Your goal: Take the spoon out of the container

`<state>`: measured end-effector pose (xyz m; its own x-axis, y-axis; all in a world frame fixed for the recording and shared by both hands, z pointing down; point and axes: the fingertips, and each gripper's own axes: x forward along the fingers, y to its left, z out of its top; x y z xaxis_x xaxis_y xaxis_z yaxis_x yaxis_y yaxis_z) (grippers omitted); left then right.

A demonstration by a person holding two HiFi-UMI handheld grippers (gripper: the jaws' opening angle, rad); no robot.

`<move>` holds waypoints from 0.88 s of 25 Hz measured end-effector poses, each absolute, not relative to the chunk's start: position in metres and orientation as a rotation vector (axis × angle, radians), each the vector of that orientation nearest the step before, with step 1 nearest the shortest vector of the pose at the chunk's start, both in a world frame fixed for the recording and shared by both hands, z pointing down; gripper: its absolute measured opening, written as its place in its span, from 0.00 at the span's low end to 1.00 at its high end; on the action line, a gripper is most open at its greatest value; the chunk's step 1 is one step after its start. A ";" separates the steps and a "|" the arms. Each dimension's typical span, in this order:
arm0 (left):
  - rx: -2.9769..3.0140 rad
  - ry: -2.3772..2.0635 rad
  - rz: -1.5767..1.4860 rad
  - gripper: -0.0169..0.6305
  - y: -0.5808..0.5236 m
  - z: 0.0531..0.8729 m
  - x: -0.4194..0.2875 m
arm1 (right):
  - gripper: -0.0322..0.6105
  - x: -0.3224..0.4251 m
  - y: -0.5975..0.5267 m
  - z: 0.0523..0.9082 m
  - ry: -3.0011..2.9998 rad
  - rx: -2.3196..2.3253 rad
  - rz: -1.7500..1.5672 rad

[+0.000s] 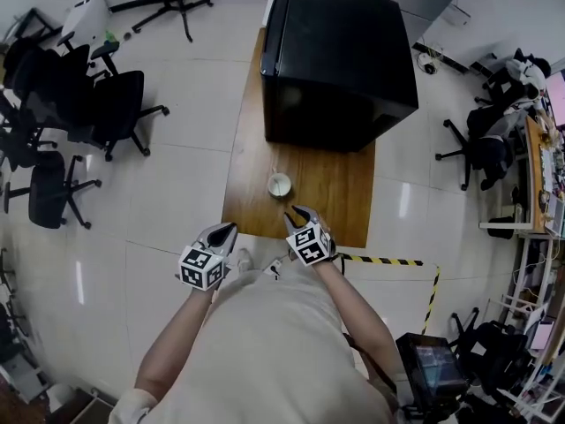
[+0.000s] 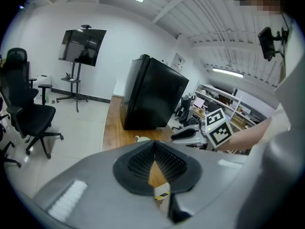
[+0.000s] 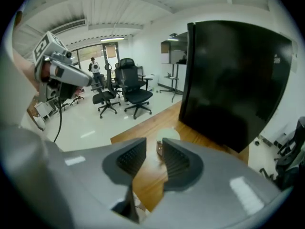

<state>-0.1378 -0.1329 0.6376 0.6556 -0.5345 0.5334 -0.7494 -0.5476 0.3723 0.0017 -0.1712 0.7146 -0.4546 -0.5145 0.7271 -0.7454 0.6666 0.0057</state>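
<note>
Head view: the container (image 1: pixel 279 185) sits mid-bench (image 1: pixel 340 193), just beyond the right tool (image 1: pixel 295 214), whose jaws stand apart, empty. The left tool (image 1: pixel 227 230) is clenched on nothing by the near edge. I can't make out the spoon; a blind pinch could topple the container.

The long brown table (image 1: pixel 340 197) is wood, its grain visible under a soft sheen. The big black boxy cabinet (image 1: pixel 344 51) on it is smooth and faintly glossy. The pale tiled floor (image 1: pixel 177 193) is glossy and mirrors the ceiling lights. The small white round container (image 1: pixel 279 185) looks smooth. The left tool (image 2: pixel 153 144) and right tool (image 3: pixel 154 142) have matt grey plastic shells and black ribbed pads (image 3: pixel 132 157).
</note>
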 end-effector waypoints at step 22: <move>2.157 -1.102 0.519 0.00 -0.152 0.653 -0.136 | 0.13 -0.025 -0.208 0.816 -2.012 0.812 0.411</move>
